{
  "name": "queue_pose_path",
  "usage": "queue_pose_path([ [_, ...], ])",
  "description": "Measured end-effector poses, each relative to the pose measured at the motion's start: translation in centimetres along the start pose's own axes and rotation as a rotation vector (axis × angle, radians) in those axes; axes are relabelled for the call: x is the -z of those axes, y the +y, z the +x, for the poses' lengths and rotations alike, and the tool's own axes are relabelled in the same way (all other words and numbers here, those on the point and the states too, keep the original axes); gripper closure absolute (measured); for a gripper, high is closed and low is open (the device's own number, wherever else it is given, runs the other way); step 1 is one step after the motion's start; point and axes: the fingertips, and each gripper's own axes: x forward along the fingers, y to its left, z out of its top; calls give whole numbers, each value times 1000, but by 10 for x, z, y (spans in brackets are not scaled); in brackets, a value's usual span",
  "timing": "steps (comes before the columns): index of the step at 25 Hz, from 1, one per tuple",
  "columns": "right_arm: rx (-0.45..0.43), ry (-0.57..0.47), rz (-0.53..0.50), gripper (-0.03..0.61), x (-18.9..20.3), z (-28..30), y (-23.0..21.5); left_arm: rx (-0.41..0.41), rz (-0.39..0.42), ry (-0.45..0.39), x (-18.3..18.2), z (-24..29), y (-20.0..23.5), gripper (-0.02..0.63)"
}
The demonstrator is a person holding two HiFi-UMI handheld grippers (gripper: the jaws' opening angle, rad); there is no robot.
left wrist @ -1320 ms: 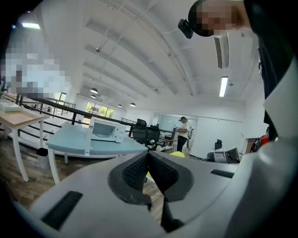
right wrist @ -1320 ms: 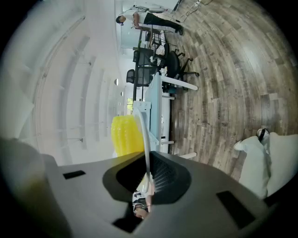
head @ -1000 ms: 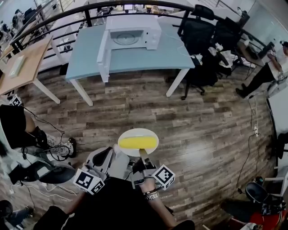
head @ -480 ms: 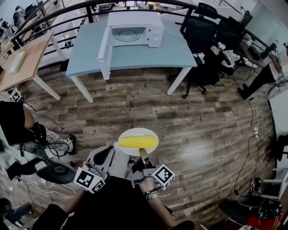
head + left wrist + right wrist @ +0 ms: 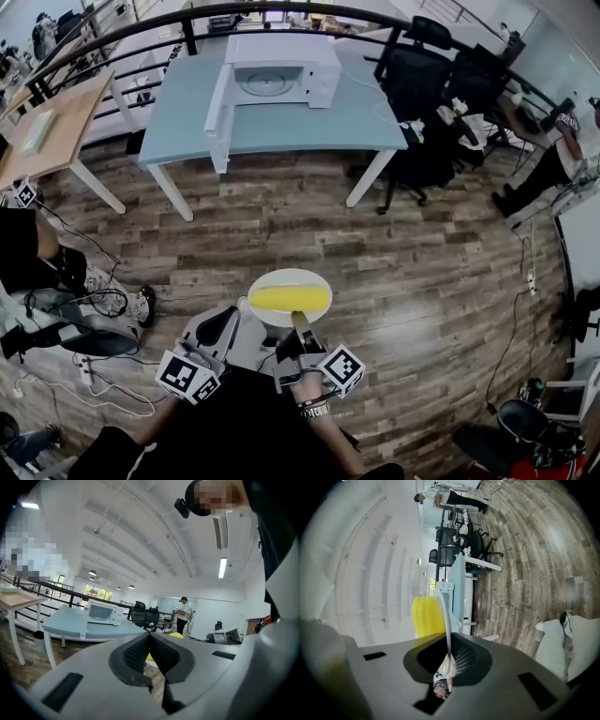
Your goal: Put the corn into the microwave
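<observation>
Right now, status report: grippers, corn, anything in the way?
Right gripper shut on plate rim; left gripper shut, empty. Corn on plate. Microwave open on far table, floor between.

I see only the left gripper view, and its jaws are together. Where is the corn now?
Observer: The corn lies on its side on a white plate.
Operator: What holds this plate?
Observer: The right gripper; its jaws are clamped on the plate's near rim.
Operator: Is the microwave ready?
Observer: Yes. The head view shows the microwave with its door swung wide open and the turntable showing.
</observation>
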Motion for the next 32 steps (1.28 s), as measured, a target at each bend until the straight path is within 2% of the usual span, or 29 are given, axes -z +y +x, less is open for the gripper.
queue_pose_path([
  [8,-9,-3,-9,552,-22,10,3,-1,-6,-13,-3,21,2,611],
  [17,14,-10,0,552,-43,29,2,-12,15,-10,4,54,25,611],
  [27,27,-17,24,552,-79,69,6,24,11,4,-9,117,42,611],
  [32,37,-18,35,552,-94,95,12,35,-17,10,-16,147,59,612],
])
